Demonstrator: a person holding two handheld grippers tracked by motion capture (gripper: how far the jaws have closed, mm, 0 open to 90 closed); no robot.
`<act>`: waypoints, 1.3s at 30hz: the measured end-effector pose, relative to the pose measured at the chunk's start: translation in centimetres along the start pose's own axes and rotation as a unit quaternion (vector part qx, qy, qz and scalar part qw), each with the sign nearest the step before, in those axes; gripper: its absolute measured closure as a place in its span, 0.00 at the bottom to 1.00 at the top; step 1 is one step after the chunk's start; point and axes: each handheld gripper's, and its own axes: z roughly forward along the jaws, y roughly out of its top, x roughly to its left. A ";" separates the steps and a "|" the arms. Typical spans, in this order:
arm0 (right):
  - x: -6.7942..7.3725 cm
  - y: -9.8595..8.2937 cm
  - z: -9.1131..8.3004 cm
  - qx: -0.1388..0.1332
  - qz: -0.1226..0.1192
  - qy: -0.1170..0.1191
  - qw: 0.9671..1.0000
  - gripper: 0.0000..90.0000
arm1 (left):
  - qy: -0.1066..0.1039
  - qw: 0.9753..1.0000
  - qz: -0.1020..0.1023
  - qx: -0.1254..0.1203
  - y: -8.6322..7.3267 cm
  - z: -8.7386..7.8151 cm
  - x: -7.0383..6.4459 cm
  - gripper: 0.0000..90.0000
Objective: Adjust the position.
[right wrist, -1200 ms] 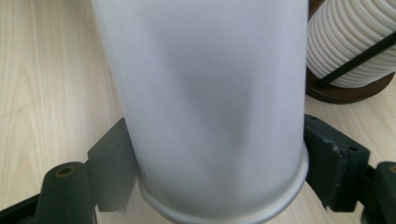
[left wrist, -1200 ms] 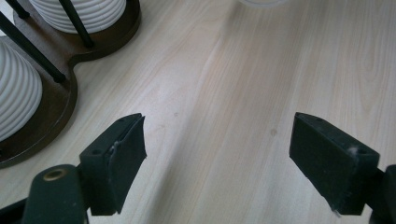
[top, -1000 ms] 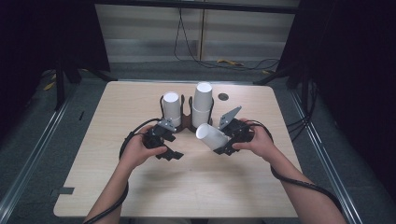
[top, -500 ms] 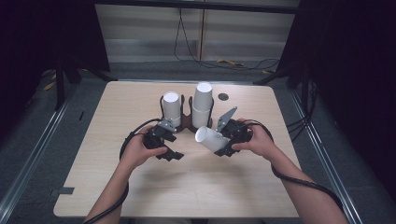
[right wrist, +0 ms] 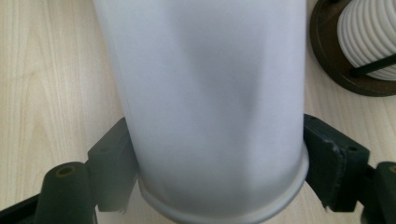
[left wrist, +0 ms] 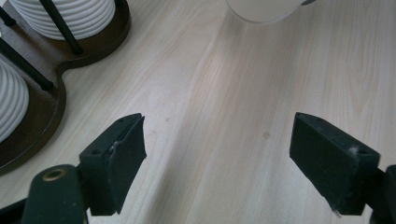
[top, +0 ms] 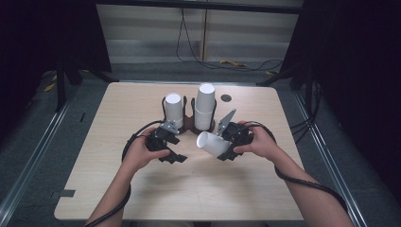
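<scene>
White paper cup point(top: 211, 143) lies tipped near the tabletop's middle, pinched by the right gripper's point(top: 230, 142) jaws. Left gripper point(top: 166, 144), jaws spread, waits empty. Squeezing harder would likely crumple it; swinging could knock the dark wooden cup holder point(top: 189, 124).

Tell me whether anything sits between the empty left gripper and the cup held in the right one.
Nothing visible does. The left gripper stands open over bare table, and the white paper cup clamped in the right gripper lies just ahead. The cup holder sits off to one side.
</scene>
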 end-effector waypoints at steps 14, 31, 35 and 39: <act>0.3 0.9 -0.2 0.034 -0.026 0.003 0.999 0.24 | -0.001 1.000 0.007 0.010 0.1 0.0 0.0 0.20; 0.6 1.8 0.2 0.078 -0.050 0.007 0.996 0.24 | -0.004 1.000 0.004 0.007 0.1 0.1 -0.1 0.20; 0.7 2.0 0.1 0.084 -0.054 0.006 0.995 0.24 | -0.004 1.000 0.008 0.013 0.2 0.1 -0.2 0.20; 0.9 2.2 0.3 0.098 -0.059 0.005 0.993 0.24 | -0.009 1.000 0.012 0.014 0.4 0.3 -0.6 0.20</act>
